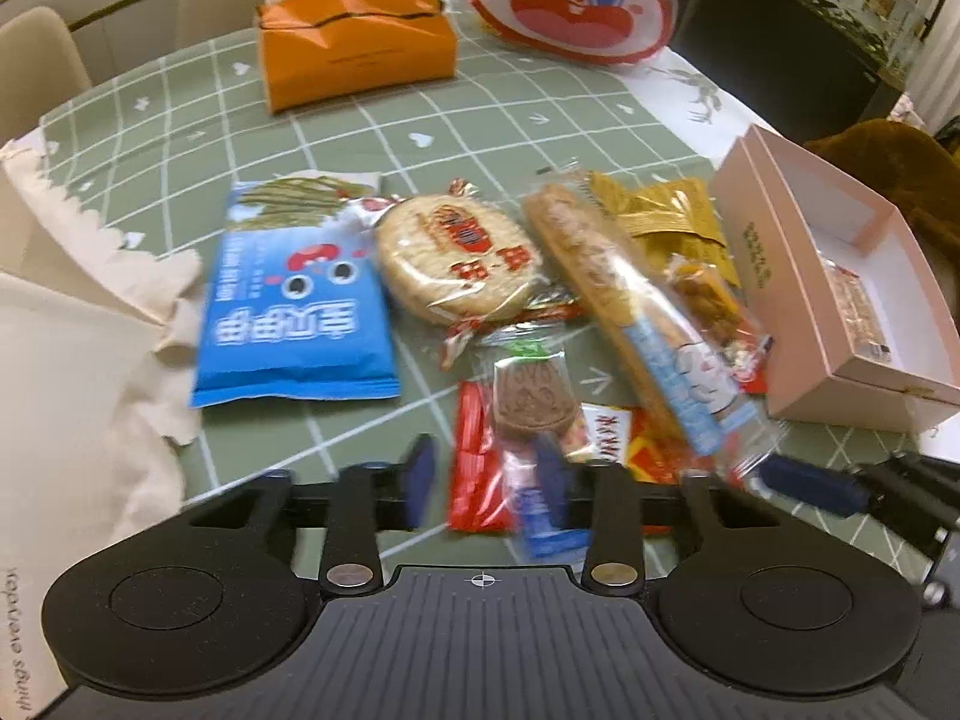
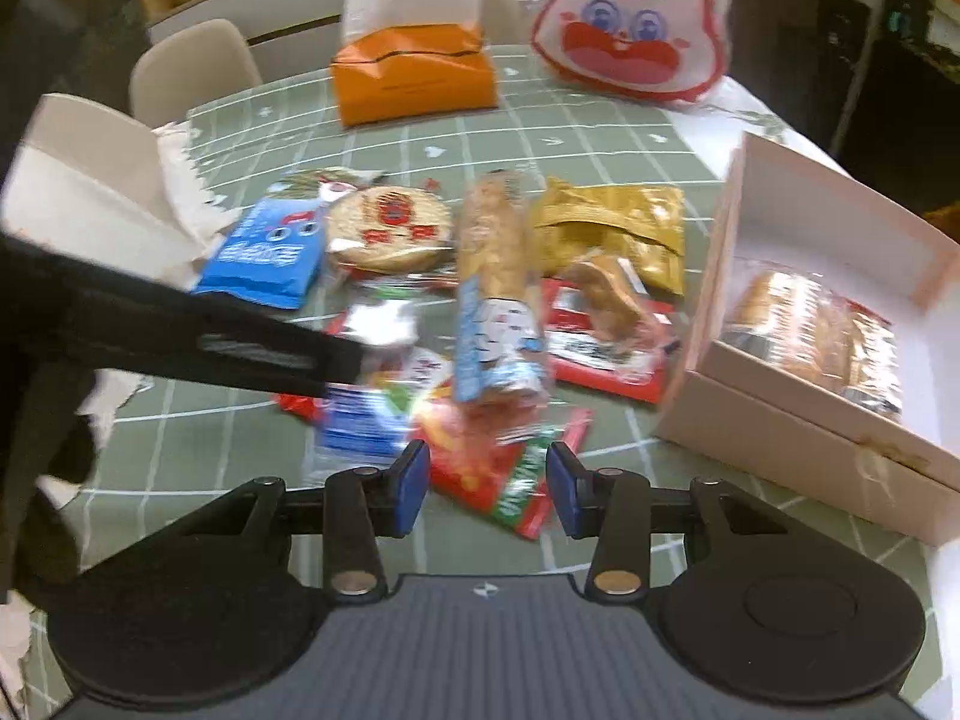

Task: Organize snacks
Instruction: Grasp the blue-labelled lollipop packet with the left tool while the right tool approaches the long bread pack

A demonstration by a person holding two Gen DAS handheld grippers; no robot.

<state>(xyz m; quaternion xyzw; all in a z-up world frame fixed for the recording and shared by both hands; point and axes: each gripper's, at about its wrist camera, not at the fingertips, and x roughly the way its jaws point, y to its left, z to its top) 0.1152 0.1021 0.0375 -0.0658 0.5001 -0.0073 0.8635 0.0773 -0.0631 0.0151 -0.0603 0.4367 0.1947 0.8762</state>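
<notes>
Left gripper (image 1: 486, 468): I clench it on the chocolate biscuit packet (image 1: 531, 402); right gripper (image 2: 489, 480) unclenched. Next: lift toward pink box (image 1: 840, 276).

Right gripper (image 2: 489, 489) jaws straddle red snack packet (image 2: 480, 468)

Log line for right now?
left gripper: jaws around chocolate biscuit packet, grip unclear | right gripper: jaws open over red-green packet | pink box: holds wrapped snack
</notes>
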